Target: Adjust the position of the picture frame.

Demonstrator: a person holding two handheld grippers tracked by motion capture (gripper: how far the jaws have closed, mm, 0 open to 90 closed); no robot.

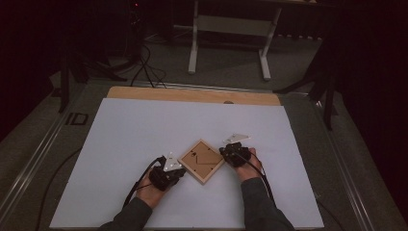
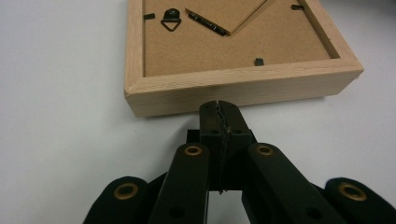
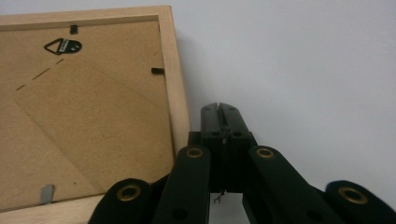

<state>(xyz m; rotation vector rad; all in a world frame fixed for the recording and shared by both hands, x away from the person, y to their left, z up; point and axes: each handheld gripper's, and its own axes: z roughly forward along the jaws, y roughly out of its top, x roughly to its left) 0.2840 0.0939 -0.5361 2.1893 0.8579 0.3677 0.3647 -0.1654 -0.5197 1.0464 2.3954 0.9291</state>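
Observation:
A square wooden picture frame (image 1: pixel 202 161) lies face down on the white table top, turned like a diamond, its brown backing board up. The left gripper view shows the frame (image 2: pixel 243 88) from its side, with a black triangular hanger (image 2: pixel 171 21) and a fold-out stand on the backing. My left gripper (image 2: pixel 219 106) is shut with nothing between the jaws, its tips right at the frame's near side wall. My right gripper (image 3: pixel 219 109) is shut and empty too, lying just beside the frame's right rail (image 3: pixel 175 79). From above, the left gripper (image 1: pixel 179 169) and right gripper (image 1: pixel 224 153) flank the frame.
The white board (image 1: pixel 144 130) covers most of the table, with a wooden strip (image 1: pixel 192 95) along its far edge. Cables trail from both grippers toward the person's forearms at the bottom. A white table stand (image 1: pixel 231 29) rests on the floor beyond.

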